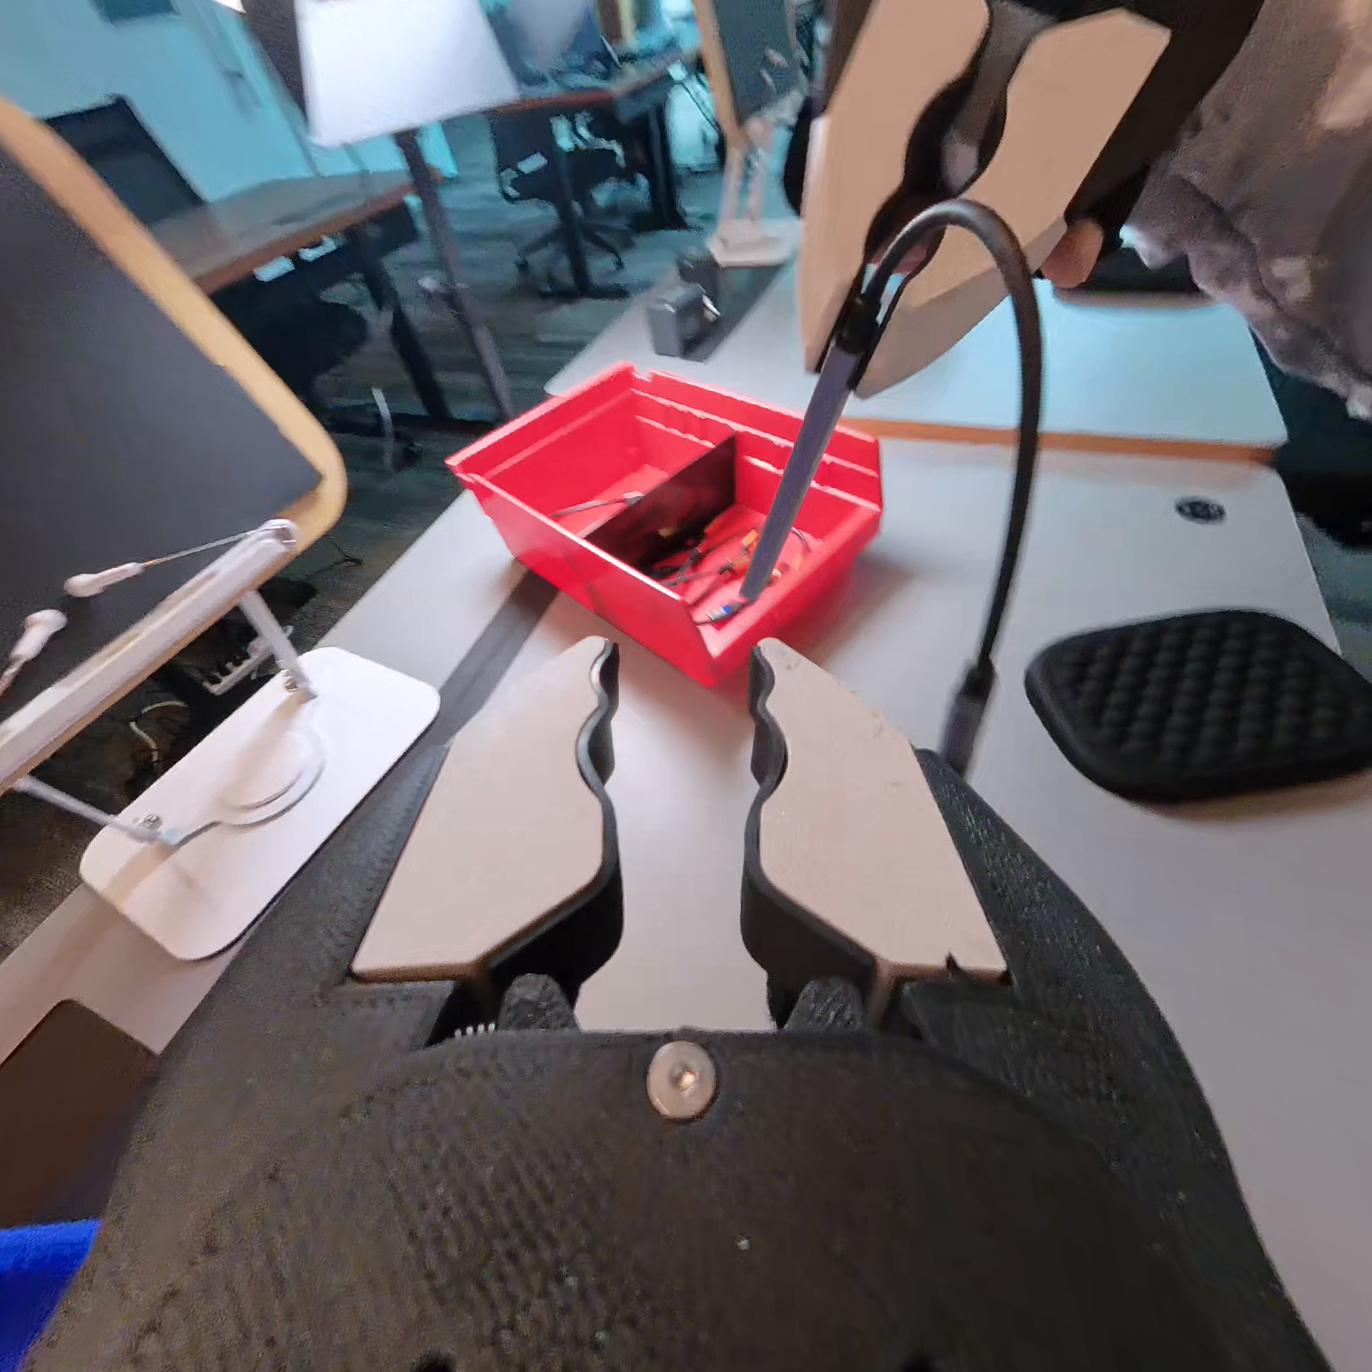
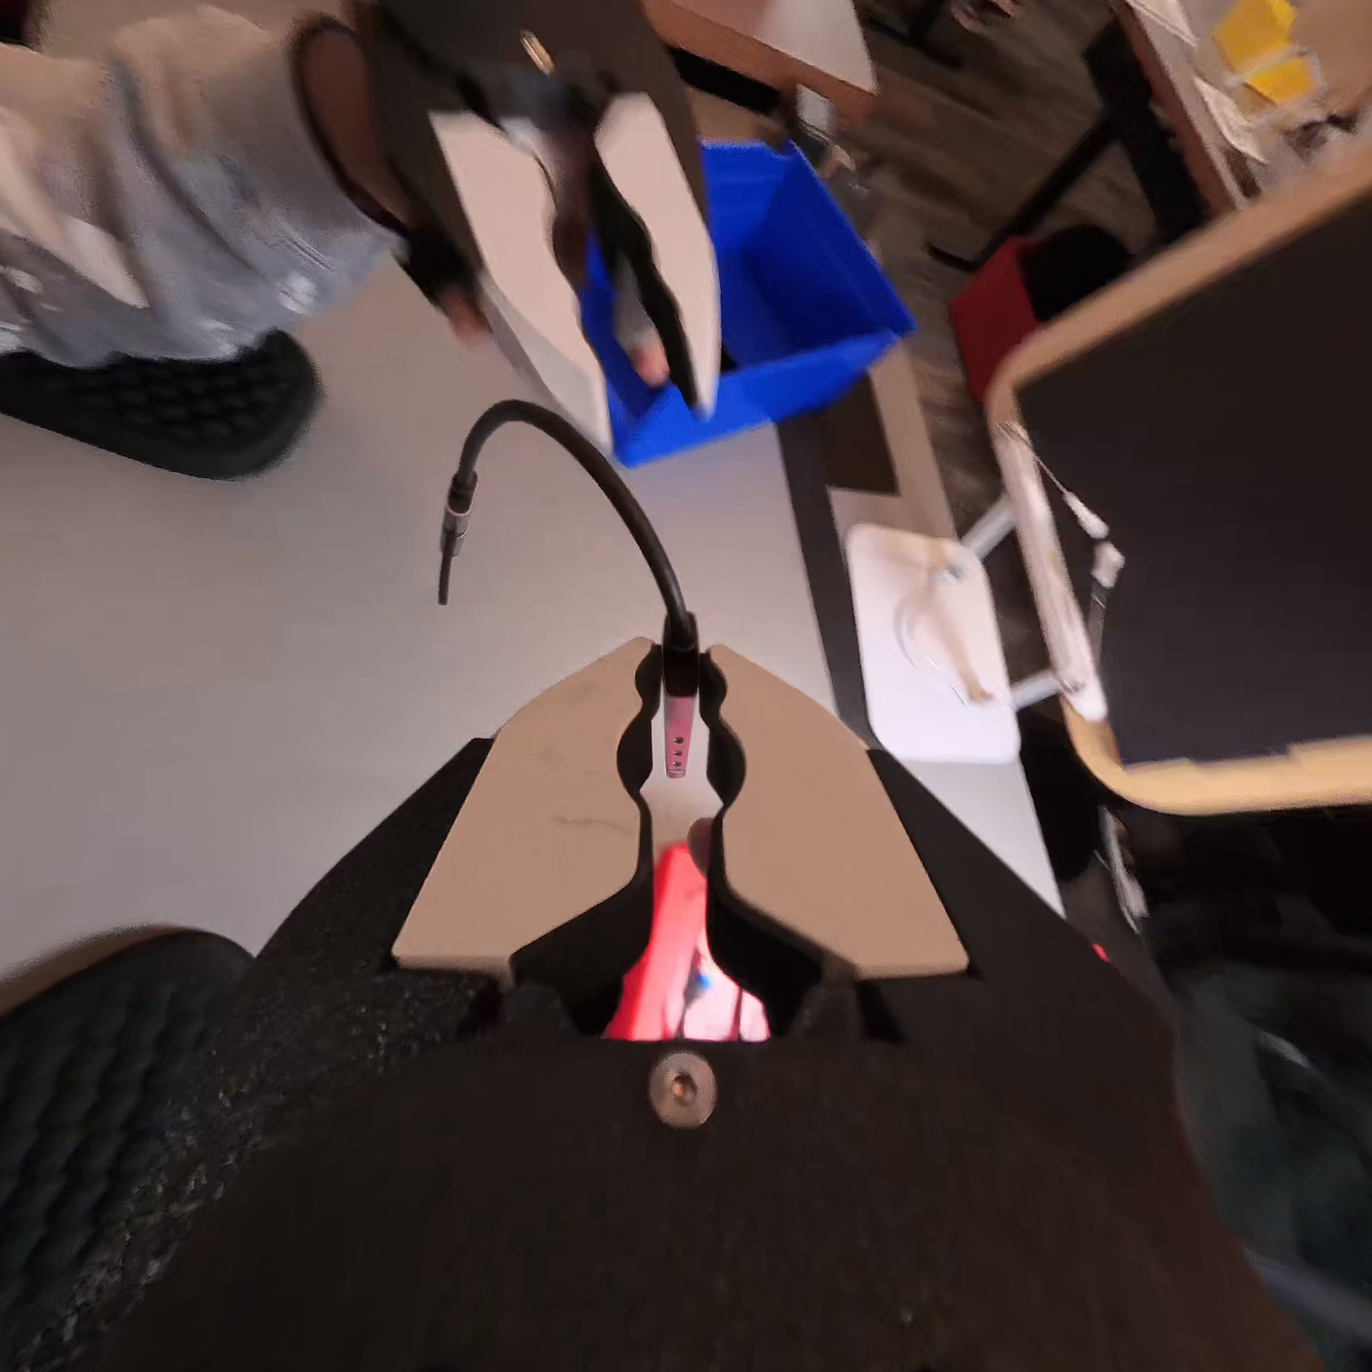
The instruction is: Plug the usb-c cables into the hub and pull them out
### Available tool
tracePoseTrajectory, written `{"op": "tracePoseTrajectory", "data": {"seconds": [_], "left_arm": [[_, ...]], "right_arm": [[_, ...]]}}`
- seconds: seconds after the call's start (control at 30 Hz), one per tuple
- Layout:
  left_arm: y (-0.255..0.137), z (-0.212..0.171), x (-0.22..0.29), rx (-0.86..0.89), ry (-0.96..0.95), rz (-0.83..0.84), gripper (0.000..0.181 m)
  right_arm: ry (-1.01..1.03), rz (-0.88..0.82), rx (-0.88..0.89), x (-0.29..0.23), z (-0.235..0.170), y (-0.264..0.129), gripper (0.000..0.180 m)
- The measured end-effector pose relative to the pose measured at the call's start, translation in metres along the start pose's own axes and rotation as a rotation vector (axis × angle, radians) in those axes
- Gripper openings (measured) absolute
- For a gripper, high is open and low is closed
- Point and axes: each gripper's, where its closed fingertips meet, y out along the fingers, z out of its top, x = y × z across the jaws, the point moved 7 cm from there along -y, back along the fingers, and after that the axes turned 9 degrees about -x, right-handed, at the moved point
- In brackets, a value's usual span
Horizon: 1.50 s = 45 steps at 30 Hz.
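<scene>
I am pinching the hub point(image 2: 679, 724) tight in my right gripper point(image 2: 679, 653) above the red bin point(image 1: 787, 638) — ports clear for cables — my left gripper point(image 1: 683, 661) is hanging half open, holding nothing.

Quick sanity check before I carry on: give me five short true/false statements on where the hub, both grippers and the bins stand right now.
1. The right gripper is shut on the hub. True.
2. The left gripper holds a cable. False: it is open and holds nothing.
3. The hub hangs over the red bin. True.
4. The plug on the hub's own black cable is plugged into something. False: it dangles free above the table.
5. The blue bin is packed with cables. False: none show in its visible part.
</scene>
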Motion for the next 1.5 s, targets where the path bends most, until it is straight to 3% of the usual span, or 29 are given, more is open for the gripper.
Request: {"op": "tracePoseTrajectory", "data": {"seconds": [0.03,0.23,0.4,0.53,0.63,0.77,0.97,1.13,1.33,1.5], "left_arm": [[-0.005,0.0,-0.007,0.033,-0.037,0.008,0.034],[-0.029,0.002,-0.024,0.136,-0.137,0.003,0.034],[-0.037,0.001,-0.027,0.129,-0.142,0.023,0.034],[-0.039,-0.002,-0.031,0.11,-0.143,0.044,0.034],[-0.041,-0.005,-0.035,0.106,-0.15,0.049,0.034],[-0.045,-0.01,-0.041,0.096,-0.164,0.062,0.034],[-0.052,-0.019,-0.055,0.075,-0.204,0.099,0.035],[-0.066,-0.019,-0.06,0.102,-0.219,0.134,0.034],[-0.094,-0.022,-0.064,0.128,-0.234,0.19,0.034],[-0.103,-0.052,-0.076,-0.047,-0.261,0.262,0.036]], "right_arm": [[0.024,-0.052,-0.042,0.012,-0.012,-0.007,0.009],[0.263,-0.395,-0.319,0.089,-0.1,-0.035,0.009],[0.53,-0.678,-0.52,0.14,-0.187,-0.023,0.009],[0.567,-0.727,-0.545,0.152,-0.223,0.017,0.009],[0.564,-0.633,-0.563,0.148,-0.235,0.056,0.01],[0.542,-0.478,-0.522,0.136,-0.227,0.083,0.033],[0.561,-0.443,-0.111,0.108,-0.161,0.054,0.037],[0.544,-0.502,0.182,0.045,-0.119,0.037,0.036],[0.505,-0.547,0.252,-0.039,-0.114,0.063,0.036],[0.486,-0.591,0.197,-0.061,-0.138,0.078,0.037]]}}
